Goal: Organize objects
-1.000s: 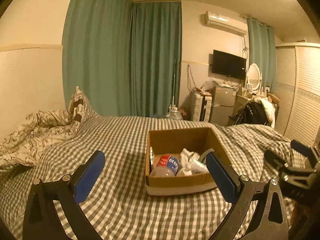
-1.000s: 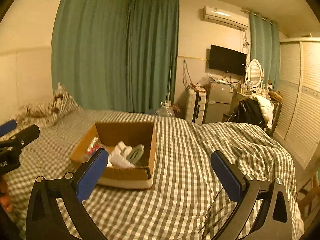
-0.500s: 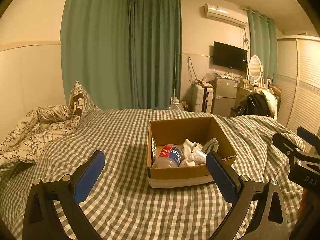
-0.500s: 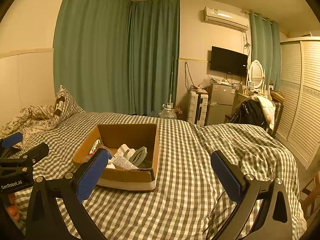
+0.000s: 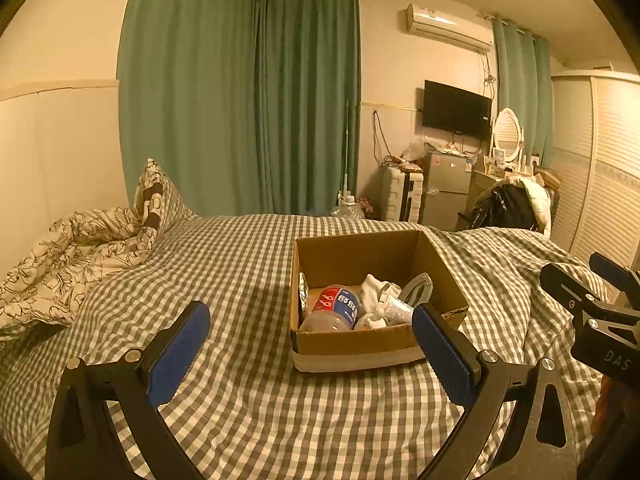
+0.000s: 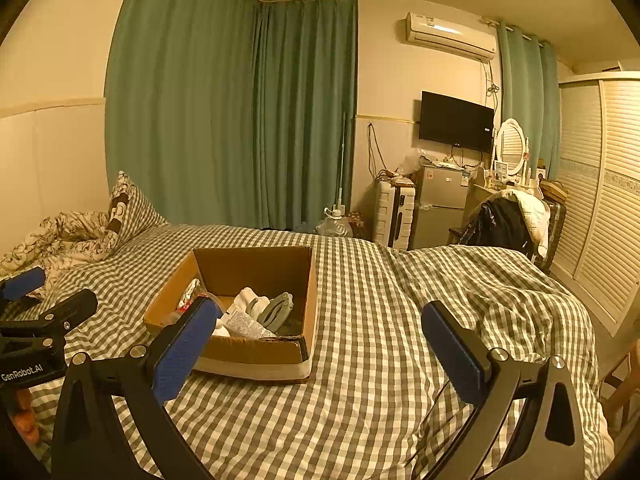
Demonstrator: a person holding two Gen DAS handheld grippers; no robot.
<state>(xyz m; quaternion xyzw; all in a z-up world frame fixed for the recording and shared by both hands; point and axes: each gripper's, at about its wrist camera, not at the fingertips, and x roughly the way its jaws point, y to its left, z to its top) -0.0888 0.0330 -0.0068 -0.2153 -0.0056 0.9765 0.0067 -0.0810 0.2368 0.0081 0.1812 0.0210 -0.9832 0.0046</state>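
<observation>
The bed (image 5: 248, 264) carries the cardboard box (image 5: 356, 342) near its middle, so both hands can reach it. Inside lie a bottle (image 5: 334, 310), white socks (image 5: 374, 290) and a tube (image 5: 396, 309). The left gripper (image 5: 312, 354) and right gripper (image 6: 320, 350) both stand wide apart and hold nothing, probably ready to pick.

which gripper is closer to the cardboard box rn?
Left, slightly. The left gripper faces the cardboard box almost head-on; the right gripper sits off to the box's right. Both open, not touching it.

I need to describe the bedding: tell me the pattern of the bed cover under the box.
Grey-and-white gingham check bed cover, clearest in the right wrist view.
</observation>
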